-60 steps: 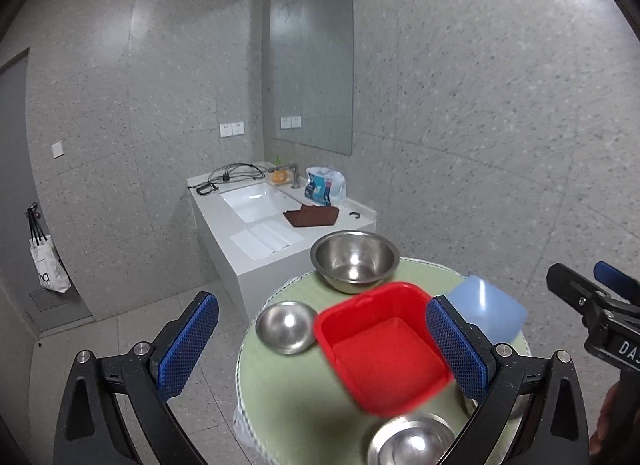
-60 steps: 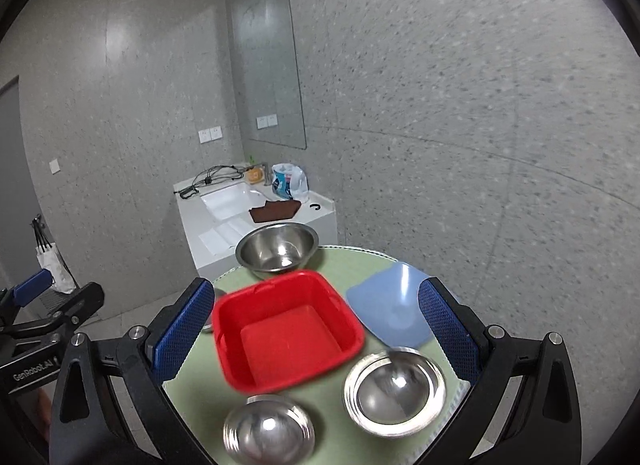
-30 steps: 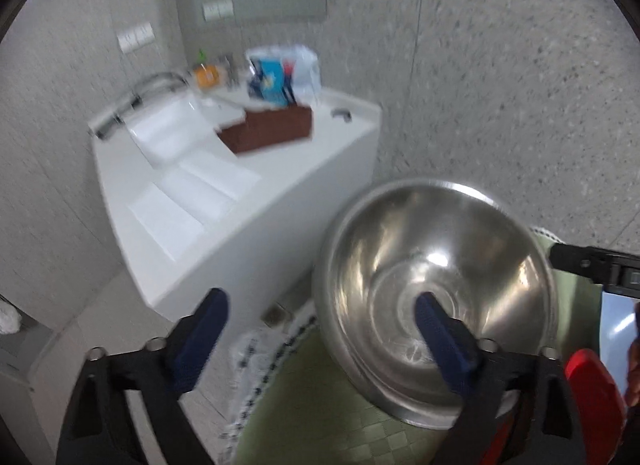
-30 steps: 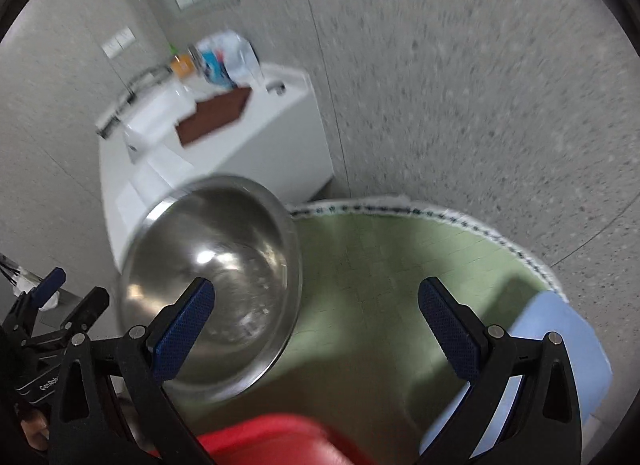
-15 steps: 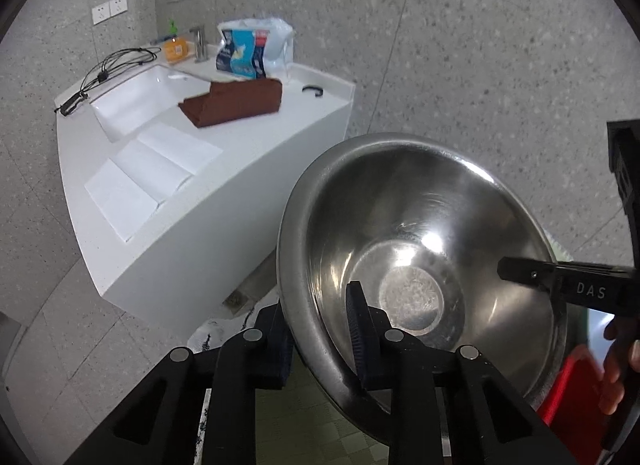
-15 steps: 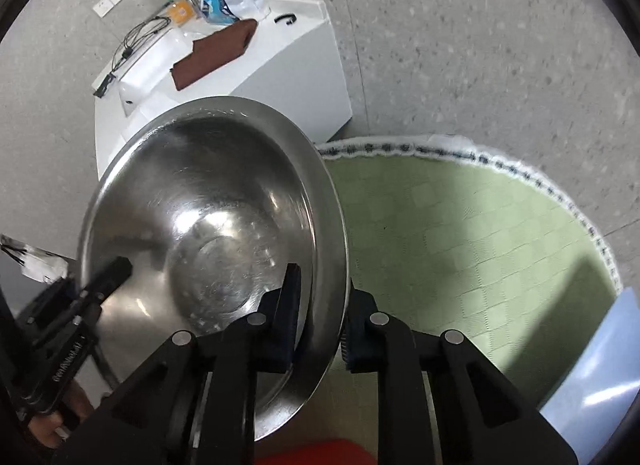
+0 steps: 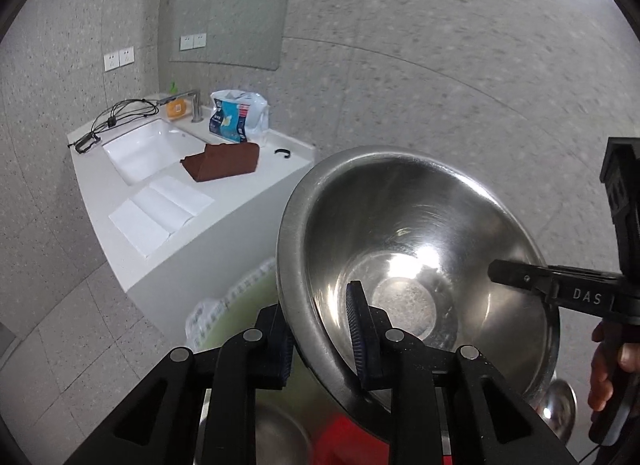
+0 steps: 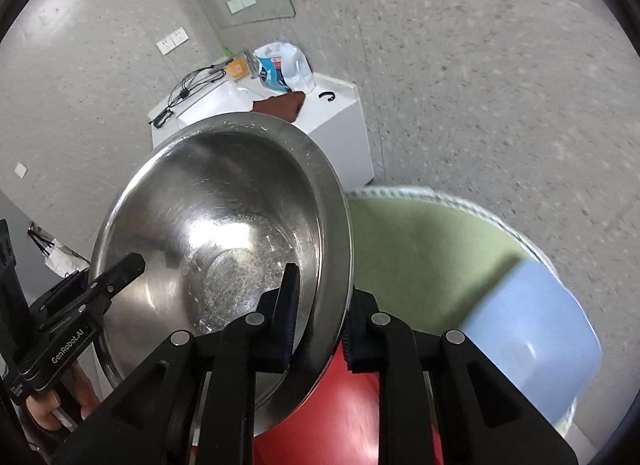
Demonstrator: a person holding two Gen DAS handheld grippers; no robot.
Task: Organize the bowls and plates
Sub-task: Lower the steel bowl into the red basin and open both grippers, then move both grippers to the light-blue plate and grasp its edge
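Steel bowl (image 7: 416, 265) pinched at opposite rims by left gripper (image 7: 320, 335) and right gripper (image 8: 318, 315).
Likely light, rigid, slick; 2 rim holds suit it.

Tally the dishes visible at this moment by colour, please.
Steel: 3, the large bowl and two small bowls, both partly hidden
Red: 1, the tub
Blue: 1, the plate
Total: 5
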